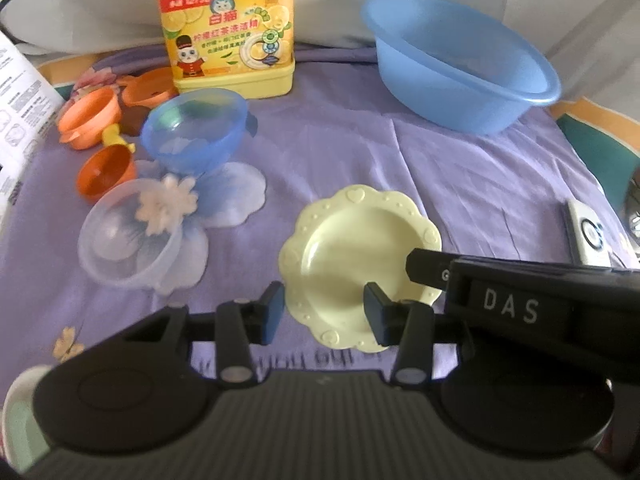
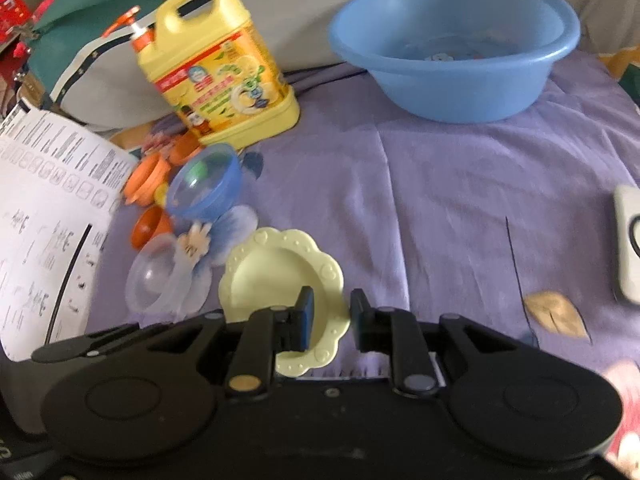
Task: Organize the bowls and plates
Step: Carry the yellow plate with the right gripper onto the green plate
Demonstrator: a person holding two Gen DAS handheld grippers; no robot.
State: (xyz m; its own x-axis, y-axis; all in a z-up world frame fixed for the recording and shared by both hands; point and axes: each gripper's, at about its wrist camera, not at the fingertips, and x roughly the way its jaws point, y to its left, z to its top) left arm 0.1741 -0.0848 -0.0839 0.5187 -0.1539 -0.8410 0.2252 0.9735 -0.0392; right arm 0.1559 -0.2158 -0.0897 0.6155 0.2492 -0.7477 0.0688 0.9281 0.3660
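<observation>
Left wrist: left gripper [image 1: 324, 312] jaws partly open, empty, over near edge of yellow plate [image 1: 352, 264] on purple cloth [image 1: 340, 140]; "DAS" readable on right gripper [image 1: 416, 266]. Right wrist: jaws narrowly apart, straddling plate rim without clear grip; detergent jug [image 2: 218, 68] far left, label illegible.

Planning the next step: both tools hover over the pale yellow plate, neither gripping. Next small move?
Probably lower the right tool so its open pads straddle the yellow plate's near rim, then close. The plate lies flat on the purple cloth, untouched, apart from the bowls.
</observation>
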